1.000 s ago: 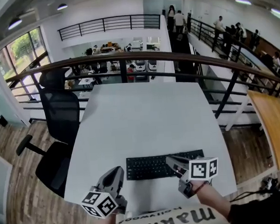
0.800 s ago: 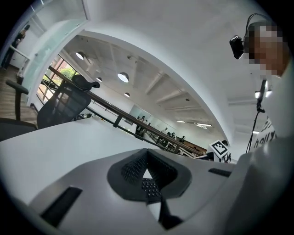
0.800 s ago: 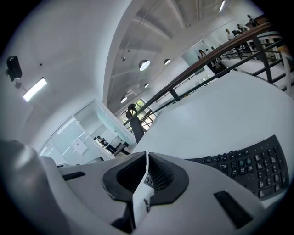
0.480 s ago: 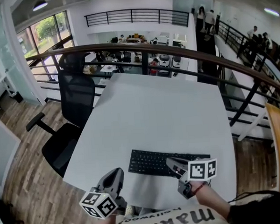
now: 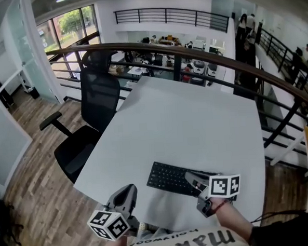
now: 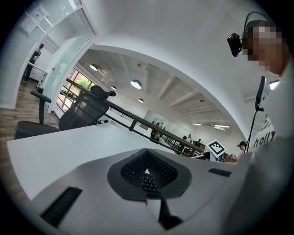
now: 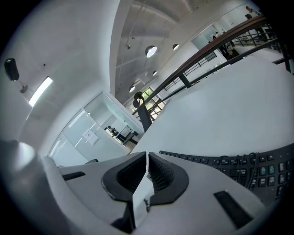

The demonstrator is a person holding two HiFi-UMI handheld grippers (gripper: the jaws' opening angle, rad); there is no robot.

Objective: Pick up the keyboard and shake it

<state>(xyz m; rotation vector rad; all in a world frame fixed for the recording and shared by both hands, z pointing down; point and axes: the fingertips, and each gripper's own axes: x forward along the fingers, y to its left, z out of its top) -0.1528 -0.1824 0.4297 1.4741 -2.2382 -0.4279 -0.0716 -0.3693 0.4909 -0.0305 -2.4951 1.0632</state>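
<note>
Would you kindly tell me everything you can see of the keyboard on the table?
The keyboard is slim and black, apparently plastic, with rows of dark keys, some bearing pale legends. It lies flat on the white table, close to the edge nearest the person. The right tongs, shut, overlap its right part in the head view; whether they touch it cannot be told.

Black keyboard [image 5: 186, 180] flat on white table; slightly askew, near its front edge
</note>
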